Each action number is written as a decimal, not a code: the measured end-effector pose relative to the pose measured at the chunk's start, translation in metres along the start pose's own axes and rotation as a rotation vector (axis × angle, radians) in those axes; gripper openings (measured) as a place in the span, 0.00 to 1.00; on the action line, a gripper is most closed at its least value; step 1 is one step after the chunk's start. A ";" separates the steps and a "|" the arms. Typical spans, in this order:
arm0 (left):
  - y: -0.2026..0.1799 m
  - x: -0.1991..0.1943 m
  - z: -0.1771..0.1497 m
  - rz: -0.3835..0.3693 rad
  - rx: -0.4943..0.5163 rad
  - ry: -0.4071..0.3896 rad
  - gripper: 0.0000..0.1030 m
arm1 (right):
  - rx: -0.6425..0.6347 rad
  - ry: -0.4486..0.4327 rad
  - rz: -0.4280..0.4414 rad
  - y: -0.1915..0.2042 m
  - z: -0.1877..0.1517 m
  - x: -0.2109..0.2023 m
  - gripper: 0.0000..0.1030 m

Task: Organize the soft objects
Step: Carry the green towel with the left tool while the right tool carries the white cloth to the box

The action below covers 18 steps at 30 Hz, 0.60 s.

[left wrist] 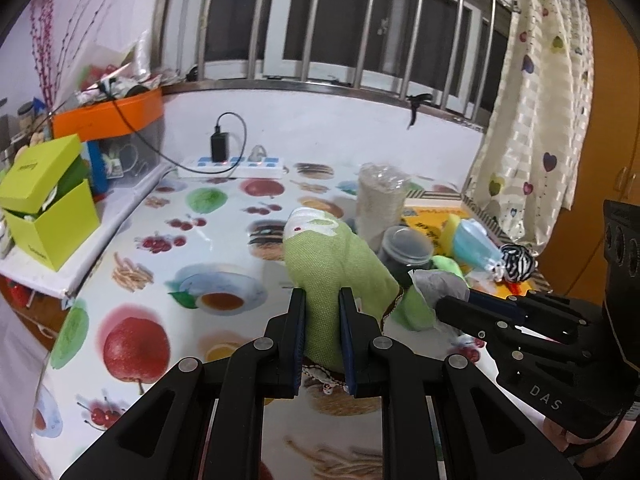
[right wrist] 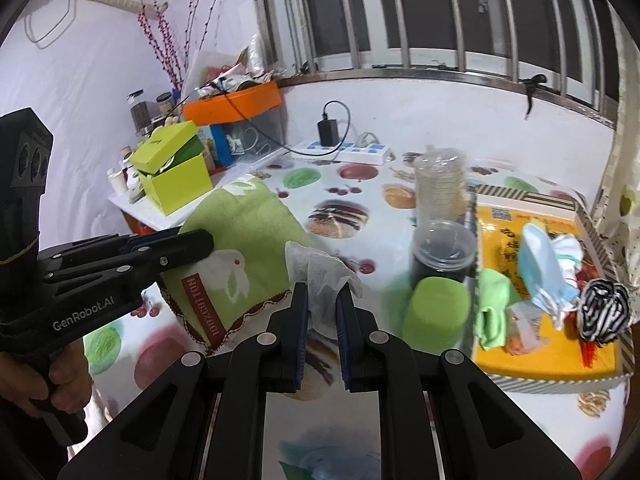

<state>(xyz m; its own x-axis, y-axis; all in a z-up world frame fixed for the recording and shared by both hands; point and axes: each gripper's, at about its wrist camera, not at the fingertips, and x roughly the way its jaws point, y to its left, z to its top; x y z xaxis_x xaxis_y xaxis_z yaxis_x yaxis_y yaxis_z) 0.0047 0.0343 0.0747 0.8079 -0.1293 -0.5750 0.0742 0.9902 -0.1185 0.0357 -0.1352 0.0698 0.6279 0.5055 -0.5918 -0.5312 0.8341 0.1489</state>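
Between the left gripper's fingers we see a green towel, pinched tight and standing bunched above the table; from the right wrist camera the same towel hangs spread, with a white rabbit print and a red label facing that camera. Just right of it, our right gripper is pressed onto a thin white tissue, which sticks up crumpled past the fingertips. The two grippers sit near each other, apart, the tissue beside the towel's edge.

Ahead and right of the right gripper stands a green cup, touching a dark lidded jar; behind the jar is a clear cup stack. Further right lies a yellow tray holding a green cloth, a blue mask and a striped ball. Far ahead of both grippers we see a power strip against the wall, and to the left a lime box with its lid tilted open.
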 end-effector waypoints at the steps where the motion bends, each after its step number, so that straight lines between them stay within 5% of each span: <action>1: -0.003 -0.001 0.001 -0.004 0.003 -0.002 0.14 | 0.005 -0.006 -0.009 -0.002 0.000 -0.003 0.14; 18: -0.057 0.024 0.035 -0.115 0.067 -0.038 0.14 | 0.093 -0.066 -0.140 -0.061 0.004 -0.034 0.14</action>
<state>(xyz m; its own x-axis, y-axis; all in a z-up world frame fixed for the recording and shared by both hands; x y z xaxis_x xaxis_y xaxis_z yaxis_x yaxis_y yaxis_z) 0.0405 -0.0233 0.0963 0.8135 -0.2414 -0.5291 0.2056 0.9704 -0.1265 0.0488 -0.2022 0.0846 0.7295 0.3941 -0.5590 -0.3831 0.9125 0.1433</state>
